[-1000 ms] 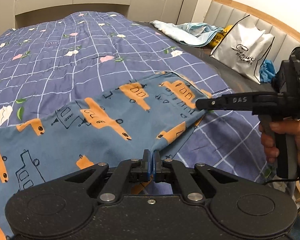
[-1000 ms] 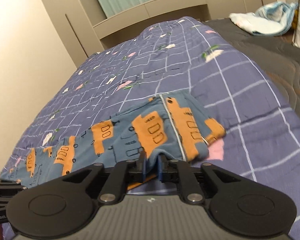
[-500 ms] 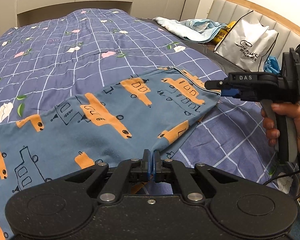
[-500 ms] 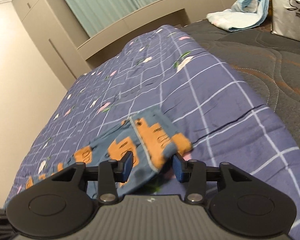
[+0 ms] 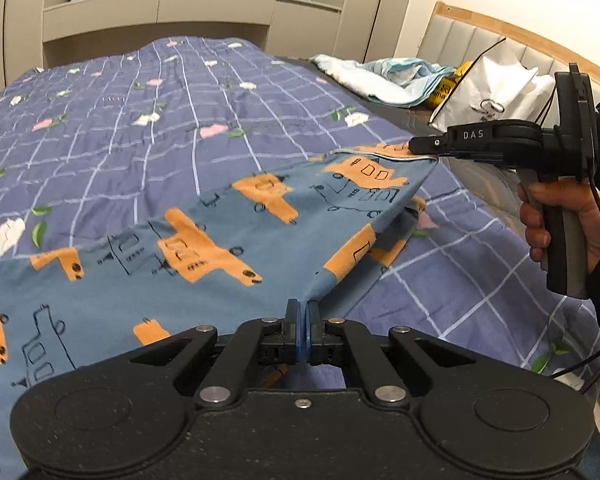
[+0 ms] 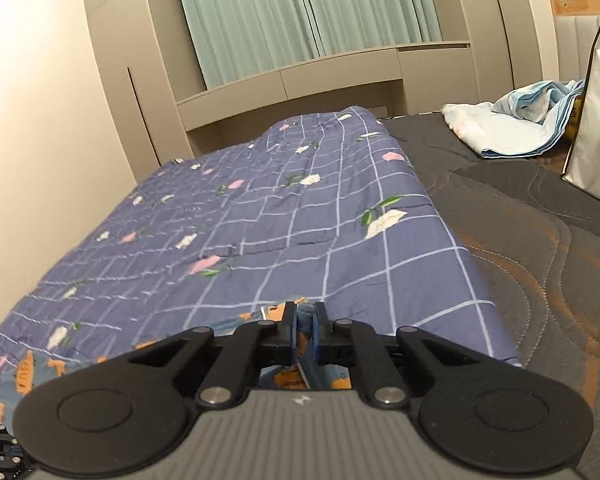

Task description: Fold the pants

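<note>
The blue pants (image 5: pixel 228 240) with orange vehicle prints lie across the checked quilt (image 5: pixel 140 120). My left gripper (image 5: pixel 302 308) is shut on the near edge of the pants. My right gripper (image 5: pixel 415 145) is shut on the far corner of the waist end and holds it lifted off the quilt. In the right wrist view the right gripper (image 6: pixel 303 312) pinches blue cloth (image 6: pixel 304 320) between its pads, and most of the pants are hidden below it.
A white paper bag (image 5: pixel 495 96) and a light blue crumpled cloth (image 5: pixel 387 76) lie on the dark mattress (image 6: pixel 539 240) near the headboard. Beige cabinets (image 6: pixel 339 80) and green curtains stand beyond the bed.
My right gripper opened half a second ago, then shut on the waist corner and lifted it. My left gripper kept its hold and rose slightly.
</note>
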Demonstrator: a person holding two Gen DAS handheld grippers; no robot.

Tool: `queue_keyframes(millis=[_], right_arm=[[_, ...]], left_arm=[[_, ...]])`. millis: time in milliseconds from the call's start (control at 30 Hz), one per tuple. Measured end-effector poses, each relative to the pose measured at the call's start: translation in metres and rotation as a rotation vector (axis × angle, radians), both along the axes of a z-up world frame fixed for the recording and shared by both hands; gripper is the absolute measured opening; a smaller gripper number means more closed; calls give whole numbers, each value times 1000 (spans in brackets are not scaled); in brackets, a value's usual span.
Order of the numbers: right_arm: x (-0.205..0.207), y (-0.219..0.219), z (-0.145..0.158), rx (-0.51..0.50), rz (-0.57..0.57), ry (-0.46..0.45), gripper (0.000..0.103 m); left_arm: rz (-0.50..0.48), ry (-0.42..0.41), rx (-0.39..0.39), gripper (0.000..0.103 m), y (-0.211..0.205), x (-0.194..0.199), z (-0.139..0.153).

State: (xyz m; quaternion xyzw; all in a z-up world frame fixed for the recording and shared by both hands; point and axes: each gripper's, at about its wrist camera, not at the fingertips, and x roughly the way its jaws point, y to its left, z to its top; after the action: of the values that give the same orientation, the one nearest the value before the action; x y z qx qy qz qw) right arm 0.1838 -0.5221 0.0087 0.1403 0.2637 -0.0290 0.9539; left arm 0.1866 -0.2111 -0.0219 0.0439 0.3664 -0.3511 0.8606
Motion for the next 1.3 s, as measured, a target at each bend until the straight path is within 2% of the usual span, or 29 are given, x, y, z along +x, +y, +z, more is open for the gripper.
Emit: queue_keyframes(millis=[200, 267, 300, 333, 367, 400, 433, 500, 567, 600, 667, 800, 900, 1200, 1300], right_arm=[[2, 2, -31, -27, -11, 109, 9], [0, 2, -38, -34, -11, 132, 15], [0, 2, -39, -42, -10, 140, 18], [-2, 3, -40, -56, -11, 142, 25], [-3, 3, -40, -68, -10, 143, 35], [-4, 6, -39, -79, -6, 141, 41], [-4, 7, -38, -88, -2, 139, 53], [-7, 14, -34, -120, 5, 135, 64], [-8, 24, -30, -158, 21, 126, 80], [-10, 31, -28, -178, 40, 120, 83], [-11, 43, -27, -209, 83, 119, 91], [-12, 69, -38, -284, 165, 160, 94], [-10, 78, -47, -338, 166, 180, 100], [-9, 74, -47, -310, 147, 182, 103], [-10, 73, -47, -307, 143, 175, 103]], left_arm=[[-5, 41, -11, 8, 3, 3, -11], [3, 49, -25, 17, 5, 3, -11], [6, 54, -31, 28, 6, 3, -9], [11, 53, -40, 39, 8, 2, -8], [18, 49, -43, 45, 9, 2, -5], [29, 44, -42, 55, 10, 1, -3], [43, 38, -39, 62, 11, 1, -1], [82, 25, -28, 71, 17, 1, 6], [139, 6, -16, 79, 28, 3, 13], [172, -6, -12, 84, 35, 4, 17], [229, -28, 1, 87, 50, 9, 23], [359, -52, 66, 87, 87, 32, 25], [447, -75, 119, 87, 113, 57, 19], [656, -51, 248, 86, 154, 118, -15], [698, -44, 263, 94, 163, 131, -23]])
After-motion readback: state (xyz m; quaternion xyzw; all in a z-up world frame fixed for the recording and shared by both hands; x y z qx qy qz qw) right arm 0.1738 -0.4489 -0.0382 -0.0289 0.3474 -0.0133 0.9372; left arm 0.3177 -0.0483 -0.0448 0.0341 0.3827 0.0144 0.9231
